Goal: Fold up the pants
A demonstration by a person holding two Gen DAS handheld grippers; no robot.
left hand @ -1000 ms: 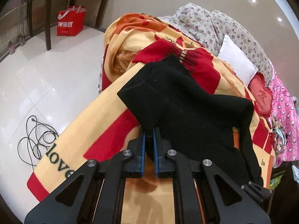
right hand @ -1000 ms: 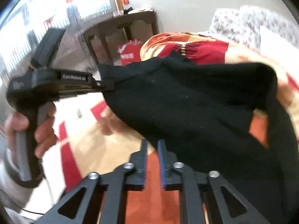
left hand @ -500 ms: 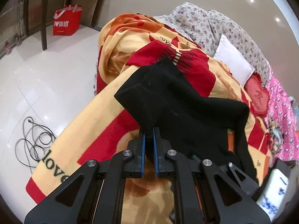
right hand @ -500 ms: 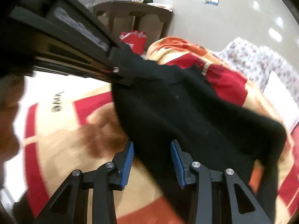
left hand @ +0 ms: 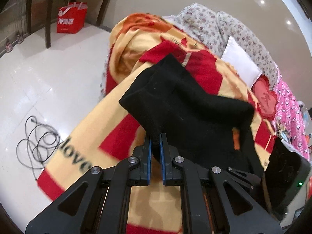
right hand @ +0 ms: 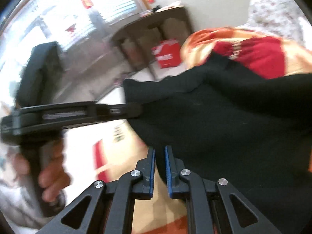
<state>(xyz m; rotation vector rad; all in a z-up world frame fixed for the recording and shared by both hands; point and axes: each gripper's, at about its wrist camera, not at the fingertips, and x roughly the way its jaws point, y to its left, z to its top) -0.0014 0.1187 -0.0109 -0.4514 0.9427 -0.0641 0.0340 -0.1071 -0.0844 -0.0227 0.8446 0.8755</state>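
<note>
The black pants (left hand: 195,120) lie folded over on a yellow and red blanket (left hand: 109,120) on the bed. My left gripper (left hand: 155,136) is shut on a corner of the pants and lifts it off the blanket. The right wrist view shows the same pants (right hand: 224,126) with the left gripper (right hand: 136,111) clamped on their left edge, held by a person's hand (right hand: 50,175). My right gripper (right hand: 159,149) is closing, its jaws nearly together on the pants' lower edge. The picture there is blurred.
A red shopping bag (left hand: 71,20) stands on the white floor by dark table legs (left hand: 48,19). A coiled cable (left hand: 37,142) lies on the floor left of the bed. A white pillow (left hand: 239,66) and a flowered quilt (left hand: 224,29) sit at the bed's far end.
The right gripper's jaws spread wide around the pants' lower edge, then came together on it. The left gripper kept its hold on the corner and shifted a little.
</note>
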